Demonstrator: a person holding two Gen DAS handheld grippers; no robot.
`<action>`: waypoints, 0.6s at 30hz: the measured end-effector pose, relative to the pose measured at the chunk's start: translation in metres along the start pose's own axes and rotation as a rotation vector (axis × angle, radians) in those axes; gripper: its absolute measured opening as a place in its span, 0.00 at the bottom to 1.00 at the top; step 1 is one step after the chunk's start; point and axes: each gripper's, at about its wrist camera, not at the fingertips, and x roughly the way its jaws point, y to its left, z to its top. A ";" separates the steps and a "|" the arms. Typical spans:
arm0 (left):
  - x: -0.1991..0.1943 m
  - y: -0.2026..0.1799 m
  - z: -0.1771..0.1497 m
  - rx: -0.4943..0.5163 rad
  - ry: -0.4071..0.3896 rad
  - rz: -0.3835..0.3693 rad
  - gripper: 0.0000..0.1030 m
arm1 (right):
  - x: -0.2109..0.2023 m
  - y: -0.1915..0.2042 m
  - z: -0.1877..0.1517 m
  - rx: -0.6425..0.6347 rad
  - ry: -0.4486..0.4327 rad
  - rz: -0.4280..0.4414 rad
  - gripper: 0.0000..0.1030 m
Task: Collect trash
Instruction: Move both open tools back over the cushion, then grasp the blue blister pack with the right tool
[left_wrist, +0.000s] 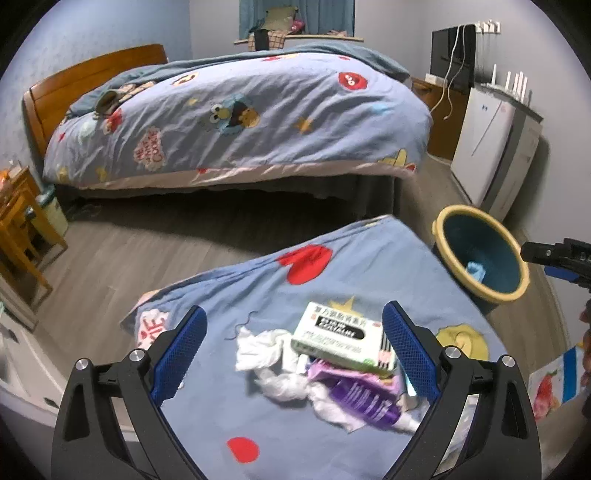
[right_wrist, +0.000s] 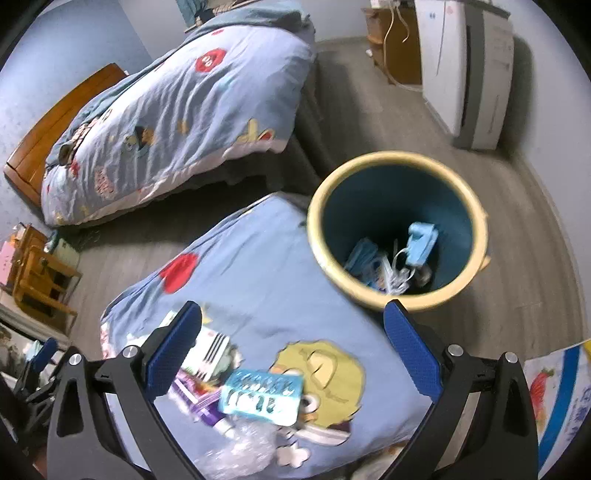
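Mid-collection: the bin (right_wrist: 397, 229) at centre right of the right wrist view already held some blue and white scraps, while a pile of trash lay on the blue cartoon cloth (left_wrist: 258, 295) that filled the lower middle of both views. Left hand-held gripper (left_wrist: 295, 354) hung wide open and empty over the pile, with the box (left_wrist: 338, 338), tissue (left_wrist: 266, 350) and purple tube (left_wrist: 365, 402) between its pads, none touched as far as seen. Right hand-held gripper (right_wrist: 293, 354) was also wide open and empty, with the blue packet (right_wrist: 260, 393) and clear wrap (right_wrist: 240, 448) in the lower centre of its view; the bin stood just beyond the cloth edge. Judged step: picking the next piece. Next move likely called for lowering one gripper onto a single item, closing on it, then carrying it over the bin rim; the box overlapped the tube and tissue, so a clean single grab looked tricky. Hard to tell: what was under the cloth (table or stool), the print on the box, the bin contents (blurred), and items under the box. The right gripper showed only as a black and blue tip at the right edge of the left view.
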 end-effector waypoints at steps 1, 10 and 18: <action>0.001 0.002 -0.002 0.002 0.007 0.003 0.92 | 0.001 0.002 -0.003 -0.007 0.005 -0.002 0.94; 0.002 0.017 -0.012 0.010 0.023 0.019 0.92 | 0.024 0.023 -0.032 -0.082 0.080 -0.020 0.94; 0.004 0.030 -0.013 -0.037 0.044 0.025 0.92 | 0.052 0.044 -0.069 -0.182 0.204 -0.009 0.94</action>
